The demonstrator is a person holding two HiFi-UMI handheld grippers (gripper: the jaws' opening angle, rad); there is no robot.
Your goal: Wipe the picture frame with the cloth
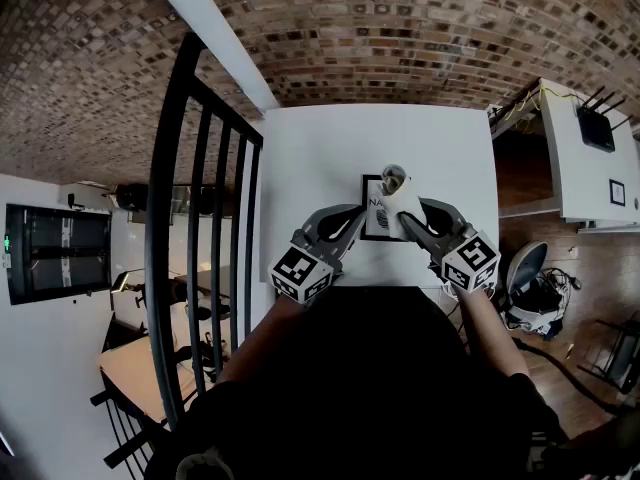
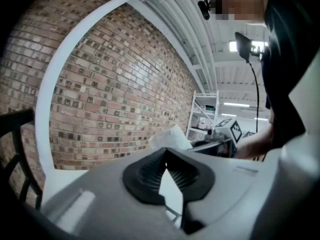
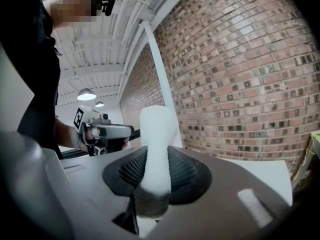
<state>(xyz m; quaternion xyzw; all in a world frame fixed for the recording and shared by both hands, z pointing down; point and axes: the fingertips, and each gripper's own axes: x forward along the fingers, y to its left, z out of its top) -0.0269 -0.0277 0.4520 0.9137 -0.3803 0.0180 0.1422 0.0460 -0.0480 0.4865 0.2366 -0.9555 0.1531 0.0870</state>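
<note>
The right gripper (image 3: pixel 156 176) pinches the cloth (image 3: pixel 157 134) tight over the frame (image 1: pixel 373 208), flat on the table (image 1: pixel 320 148). The left gripper (image 2: pixel 165 156) is closed on nothing visible beside it. Unsteadied, the frame could skid under the wipe.

Full-on fisheye in the head view for me: the brick wall (image 1: pixel 420 28) bows round the top and the black railing (image 1: pixel 168 128) bends like a hoop. The white table (image 1: pixel 310 148) is evenly bright, close to blown out, so the picture frame (image 1: pixel 372 200) shows only as a thin dark outline. The bottom third is near black.

Both gripper views go dark in the corners. On the left, ceiling lights (image 2: pixel 232 46) flare at the right, and the left gripper (image 2: pixel 166 156) is soft up close. On the right, a lamp (image 3: pixel 86 95) glows, the bricks are crisp, the cloth (image 3: pixel 157 129) is washed-out white, and the right gripper (image 3: pixel 156 156) is blurry.
</note>
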